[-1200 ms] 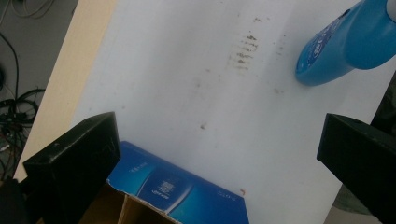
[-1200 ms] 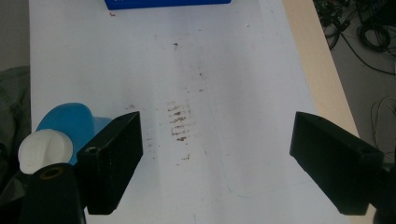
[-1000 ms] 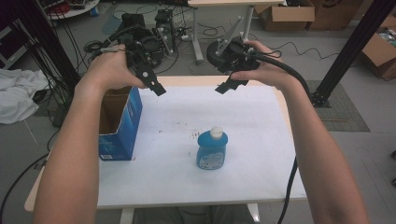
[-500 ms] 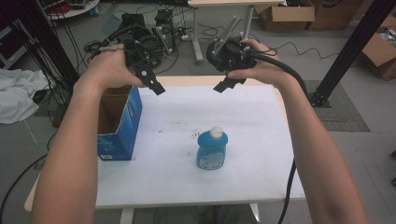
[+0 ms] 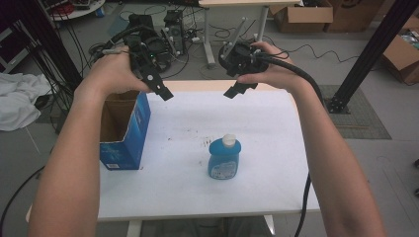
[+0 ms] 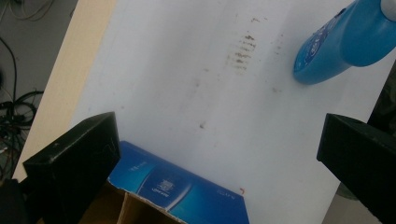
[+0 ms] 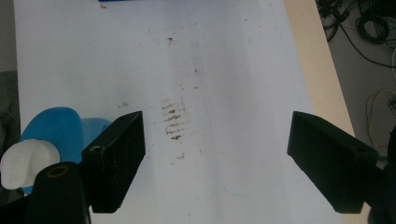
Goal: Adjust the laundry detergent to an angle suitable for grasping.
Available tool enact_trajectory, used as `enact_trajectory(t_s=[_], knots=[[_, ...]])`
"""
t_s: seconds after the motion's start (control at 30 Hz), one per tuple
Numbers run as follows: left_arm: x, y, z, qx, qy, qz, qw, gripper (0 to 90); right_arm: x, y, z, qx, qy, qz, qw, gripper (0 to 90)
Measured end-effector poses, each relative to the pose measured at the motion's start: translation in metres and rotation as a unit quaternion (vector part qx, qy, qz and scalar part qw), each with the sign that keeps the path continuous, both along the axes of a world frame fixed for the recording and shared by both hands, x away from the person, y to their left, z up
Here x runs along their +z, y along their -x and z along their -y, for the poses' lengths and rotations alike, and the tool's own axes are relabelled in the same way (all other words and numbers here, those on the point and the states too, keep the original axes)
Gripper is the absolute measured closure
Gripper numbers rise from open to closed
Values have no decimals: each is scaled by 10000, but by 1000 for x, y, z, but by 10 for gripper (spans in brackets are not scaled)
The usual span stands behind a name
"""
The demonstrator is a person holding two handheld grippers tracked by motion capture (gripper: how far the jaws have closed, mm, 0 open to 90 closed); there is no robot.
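Observation:
A blue dish-soap bottle (image 5: 224, 159) with a white cap stands upright near the middle of the white table (image 5: 276, 128). An open-topped blue cardboard box (image 5: 122, 129) stands at the table's left edge. Both grippers hang in the air over the far half of the table, apart from bottle and box. My left gripper (image 5: 162, 92) is beside the box's far right corner, and my right gripper (image 5: 233, 91) is beyond the bottle. In the left gripper view the gripper (image 6: 217, 163) is open over the box (image 6: 182, 191), with the bottle (image 6: 345, 39) farther off. In the right gripper view the gripper (image 7: 219, 158) is open, with the bottle (image 7: 60, 128) outside its left jaw.
Dark smudges (image 5: 205, 143) mark the tabletop left of the bottle. The table's far edge is a bare wooden strip (image 5: 197, 85). Beyond it, on the floor, are cables, equipment (image 5: 163, 39), cardboard boxes (image 5: 306, 17) and a black frame post (image 5: 365, 54). White cloth (image 5: 17, 101) lies at the left.
The right gripper has drifted slightly left. The left gripper, the bottle and the box have stayed where they were.

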State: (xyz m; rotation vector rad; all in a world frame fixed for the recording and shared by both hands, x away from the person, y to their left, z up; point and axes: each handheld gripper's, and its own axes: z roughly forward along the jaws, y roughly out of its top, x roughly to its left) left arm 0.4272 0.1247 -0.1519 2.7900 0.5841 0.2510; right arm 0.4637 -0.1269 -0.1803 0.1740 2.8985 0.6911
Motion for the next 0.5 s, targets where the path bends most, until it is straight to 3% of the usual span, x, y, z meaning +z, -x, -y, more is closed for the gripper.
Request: enact_trajectory(t_s=[0.5], knots=[[1, 7, -1, 53, 18, 41, 10000, 1, 6, 6, 8, 55, -103, 35, 9999, 213]])
